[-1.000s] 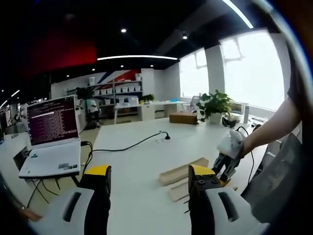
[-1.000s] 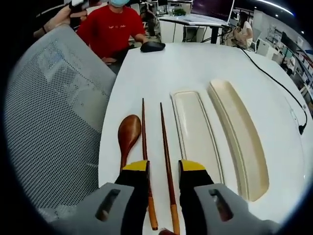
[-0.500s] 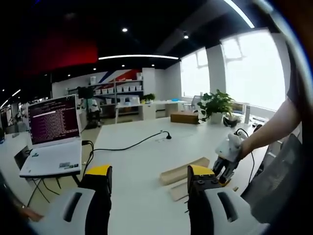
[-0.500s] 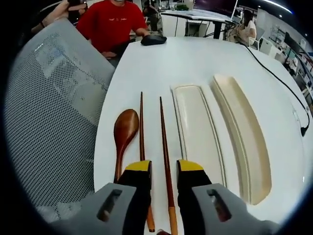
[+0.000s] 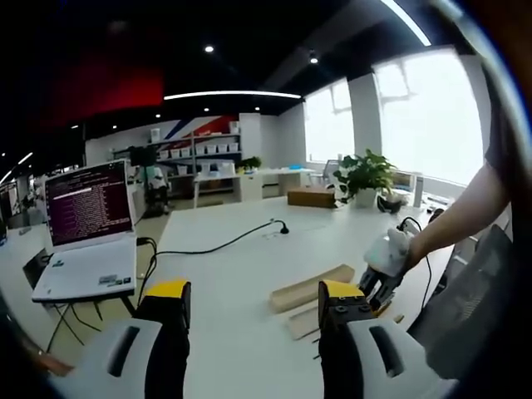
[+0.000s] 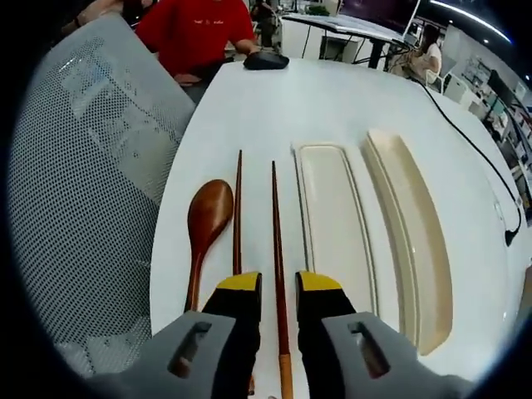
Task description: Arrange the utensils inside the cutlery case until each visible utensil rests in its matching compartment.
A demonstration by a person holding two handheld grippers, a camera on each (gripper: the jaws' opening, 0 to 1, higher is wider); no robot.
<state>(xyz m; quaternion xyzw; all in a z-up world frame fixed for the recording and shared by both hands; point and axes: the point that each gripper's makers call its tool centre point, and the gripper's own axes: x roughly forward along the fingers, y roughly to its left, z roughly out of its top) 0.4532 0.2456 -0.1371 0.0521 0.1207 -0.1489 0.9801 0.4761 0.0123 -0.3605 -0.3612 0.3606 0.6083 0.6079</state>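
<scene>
The right gripper (image 6: 268, 287) is hovering with its jaws parted astride one chopstick (image 6: 276, 249), gripping nothing. Taking the tray (image 6: 332, 216) as landmark: that chopstick is lying just left of it, a second chopstick (image 6: 237, 212) further left, the spoon (image 6: 204, 224) beyond, the lid (image 6: 413, 233) on the tray's right. The left gripper (image 5: 253, 299) is hanging open above the table (image 5: 224, 274), near a laptop (image 5: 87, 233).
</scene>
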